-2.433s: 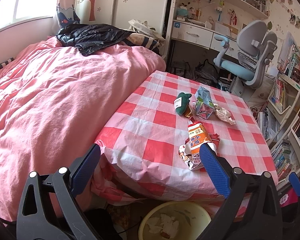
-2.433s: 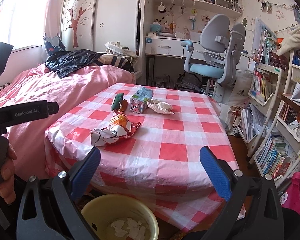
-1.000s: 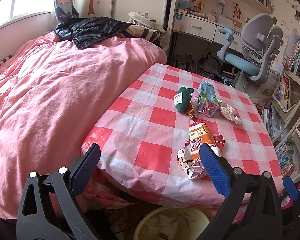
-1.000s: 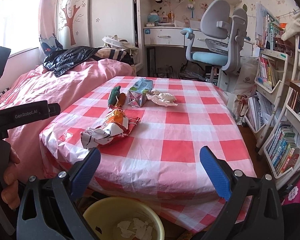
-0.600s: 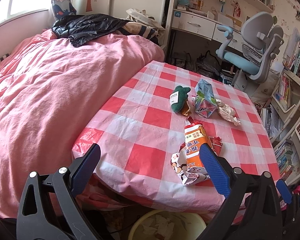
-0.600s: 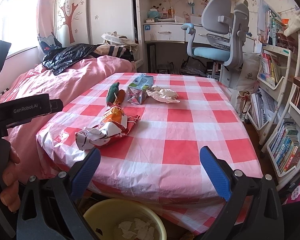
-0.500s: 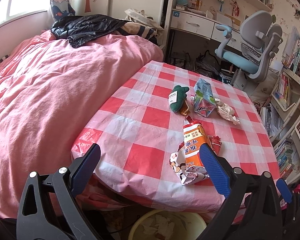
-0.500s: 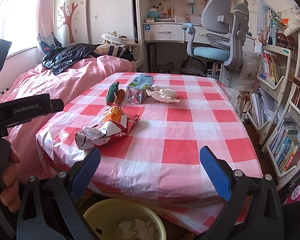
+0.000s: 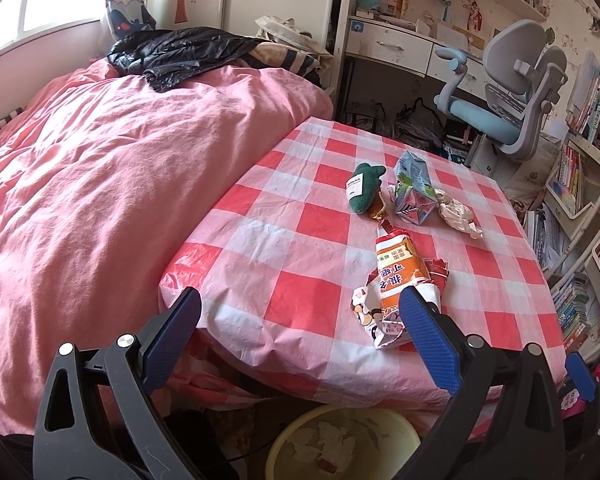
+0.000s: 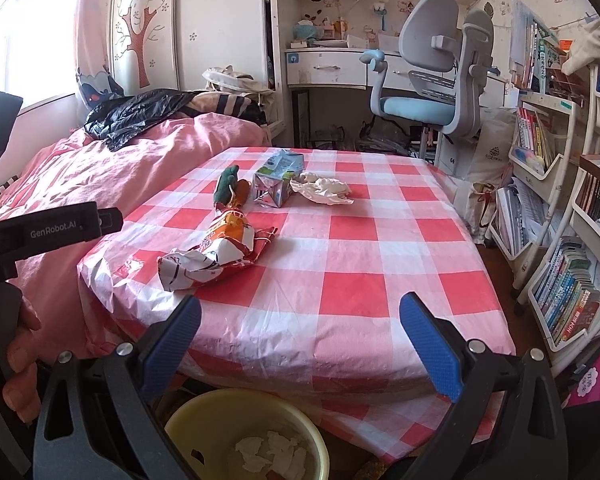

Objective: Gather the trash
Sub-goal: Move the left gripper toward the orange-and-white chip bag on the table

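crinkled foil wrappers (image 9: pixel 396 280) lie on glossy checked tablecloth (image 9: pixel 300 236).

Both wrist views overlook the table (image 9: pixel 300 248) from its near edge.

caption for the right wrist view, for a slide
Open right gripper faces crumpled snack wrappers on a red-checked tablecloth, yellow bin below.

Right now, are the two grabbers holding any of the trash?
No, nothing is held. The left gripper and right gripper are both open and empty; the orange snack wrapper lies untouched on the checkered tablecloth.
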A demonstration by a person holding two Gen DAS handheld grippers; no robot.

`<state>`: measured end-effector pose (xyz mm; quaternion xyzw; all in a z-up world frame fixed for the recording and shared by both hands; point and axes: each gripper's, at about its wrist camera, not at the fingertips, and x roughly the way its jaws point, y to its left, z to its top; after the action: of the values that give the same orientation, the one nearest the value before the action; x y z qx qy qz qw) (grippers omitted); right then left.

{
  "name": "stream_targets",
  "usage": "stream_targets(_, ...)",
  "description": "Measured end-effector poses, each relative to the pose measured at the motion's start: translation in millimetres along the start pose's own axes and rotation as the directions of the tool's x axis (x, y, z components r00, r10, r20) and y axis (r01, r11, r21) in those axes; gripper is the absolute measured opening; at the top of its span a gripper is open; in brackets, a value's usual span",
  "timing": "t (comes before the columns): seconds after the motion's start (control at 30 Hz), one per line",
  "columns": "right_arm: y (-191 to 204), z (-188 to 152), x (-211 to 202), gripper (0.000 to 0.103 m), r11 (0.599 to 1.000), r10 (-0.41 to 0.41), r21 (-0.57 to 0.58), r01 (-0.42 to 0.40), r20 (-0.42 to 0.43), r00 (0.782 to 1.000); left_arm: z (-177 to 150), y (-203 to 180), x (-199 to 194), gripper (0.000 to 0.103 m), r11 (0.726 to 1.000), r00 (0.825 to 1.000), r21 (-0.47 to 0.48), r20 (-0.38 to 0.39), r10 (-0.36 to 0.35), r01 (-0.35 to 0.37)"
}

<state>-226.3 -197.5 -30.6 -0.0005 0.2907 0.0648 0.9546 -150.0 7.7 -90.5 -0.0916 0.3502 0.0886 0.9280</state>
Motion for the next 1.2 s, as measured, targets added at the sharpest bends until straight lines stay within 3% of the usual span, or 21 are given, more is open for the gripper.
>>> stream_targets(0.67, 9.5, -7.0, -20.0, 0.095, 0.999, -0.015, -0.044, 0.016, 0.013, 1.0, -14.5, 19.5, -13.8, 0.095, 1.0, 1.0, -0.024, -0.013, 0.01, -0.01)
stream_targets(1.2, 8.0, -8.6, -15.3, 0.095, 0.999, -0.007, -0.033, 0.006, -0.008, 1.0, -17.1, 26.9, -1.3, 0.096, 0.997, 0.998, -0.079, -0.067, -0.005, 0.0)
